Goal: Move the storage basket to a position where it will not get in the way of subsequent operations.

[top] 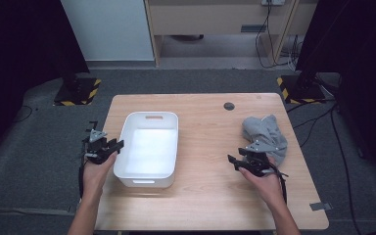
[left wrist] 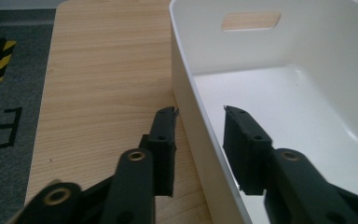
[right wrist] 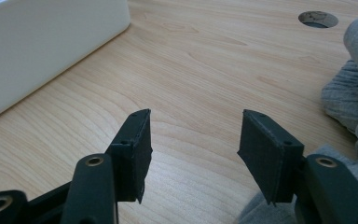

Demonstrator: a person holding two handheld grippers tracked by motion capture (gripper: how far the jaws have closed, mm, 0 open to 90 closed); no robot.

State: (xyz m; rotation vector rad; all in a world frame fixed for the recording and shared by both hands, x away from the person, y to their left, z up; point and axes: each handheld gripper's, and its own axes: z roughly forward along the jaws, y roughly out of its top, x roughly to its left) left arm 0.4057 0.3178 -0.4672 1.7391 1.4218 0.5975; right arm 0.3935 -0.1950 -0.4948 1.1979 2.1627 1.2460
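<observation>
A: What do we have on the wooden table (top: 205, 196)?

B: We see a white plastic bin (top: 147, 149) on the left half, long side running away from us, with a handle slot cut in its far wall. On the right half lies a crumpled grey cloth (top: 266, 135). A small round grommet hole (top: 229, 105) sits in the tabletop near the far edge, between the two.

A: And the left gripper (top: 108, 146)?

B: We hold it at the bin's left wall, near the front corner. In the left gripper view its jaws stand a moderate way apart and straddle that wall: one jaw is outside over the bare wood, the other inside over the white floor. We cannot tell whether either pad touches the rim.

A: The right gripper (top: 241, 161)?

B: We see it low over the table just beside the cloth's near edge, pointing left toward the bin. In the right gripper view its jaws are spread wide with bare wood between them; the grey cloth lies to the right of the right-hand jaw and bunches under it. Nothing is between the pads.

A: Is the bin holding anything?

B: Its floor looks bare from above. Beyond the table we see grey carpet (top: 39, 137) and two yellow-and-black striped stand bases (top: 78, 91).
</observation>
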